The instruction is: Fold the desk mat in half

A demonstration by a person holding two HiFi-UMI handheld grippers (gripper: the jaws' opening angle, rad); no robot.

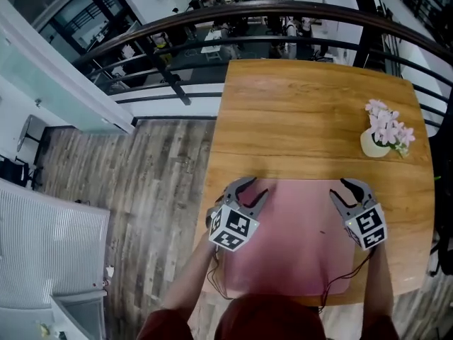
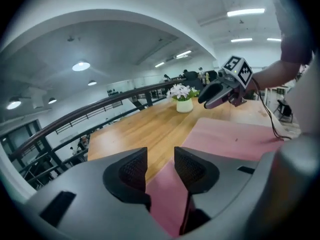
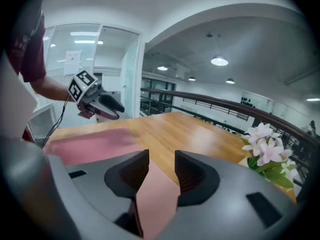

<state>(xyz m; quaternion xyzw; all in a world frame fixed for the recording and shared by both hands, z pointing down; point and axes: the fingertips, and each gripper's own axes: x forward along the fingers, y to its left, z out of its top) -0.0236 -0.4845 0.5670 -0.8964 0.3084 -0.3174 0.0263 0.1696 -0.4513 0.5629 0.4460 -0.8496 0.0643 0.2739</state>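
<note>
The pink desk mat (image 1: pixel 297 243) lies on the near half of the wooden table (image 1: pixel 304 112). My left gripper (image 1: pixel 256 188) stands at the mat's far left corner and my right gripper (image 1: pixel 338 188) at its far right corner. In the left gripper view the left gripper (image 2: pixel 160 166) is open, with the mat (image 2: pixel 235 139) edge in the gap and the pads clear of it. In the right gripper view the right gripper (image 3: pixel 161 169) is open too, and a corner of the mat (image 3: pixel 150 194) sits loose between its pads.
A small white pot of pink flowers (image 1: pixel 382 137) stands on the table at the far right. A dark railing (image 1: pixel 212 23) runs beyond the table's far edge, over a lower floor. A cable (image 1: pixel 333 289) trails from the right gripper across the mat's near edge.
</note>
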